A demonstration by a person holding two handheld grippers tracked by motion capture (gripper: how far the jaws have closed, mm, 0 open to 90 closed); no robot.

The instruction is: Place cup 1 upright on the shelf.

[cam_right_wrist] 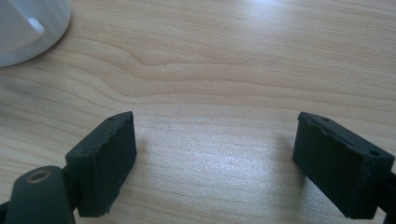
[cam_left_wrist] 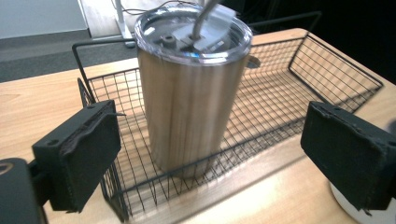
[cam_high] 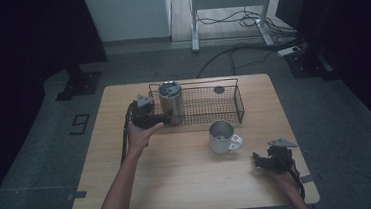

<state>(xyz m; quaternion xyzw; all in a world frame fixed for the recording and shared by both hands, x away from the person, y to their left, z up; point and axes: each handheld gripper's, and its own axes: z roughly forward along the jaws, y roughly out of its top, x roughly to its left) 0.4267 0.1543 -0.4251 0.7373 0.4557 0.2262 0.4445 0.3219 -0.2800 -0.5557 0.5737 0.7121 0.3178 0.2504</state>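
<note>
A steel tumbler point(cam_high: 171, 102) point(cam_left_wrist: 189, 98) with a clear lid stands upright at the left end of a black wire basket point(cam_high: 227, 112) point(cam_left_wrist: 289, 100). My left gripper point(cam_high: 161, 118) point(cam_left_wrist: 212, 158) is open just in front of the basket, its jaws wide apart on either side of the tumbler without touching it. A white mug point(cam_high: 222, 137) point(cam_right_wrist: 25, 28) sits on the table in front of the basket, handle toward the right. My right gripper point(cam_high: 259, 161) point(cam_right_wrist: 215, 163) rests open near the table's front right corner, with bare wood between its jaws.
A small dark round object point(cam_high: 219, 89) lies at the basket's back right. The wooden table point(cam_high: 190, 184) has free room in front. Beyond it are a desk frame point(cam_high: 229, 11) and cables point(cam_high: 249, 47) on the floor.
</note>
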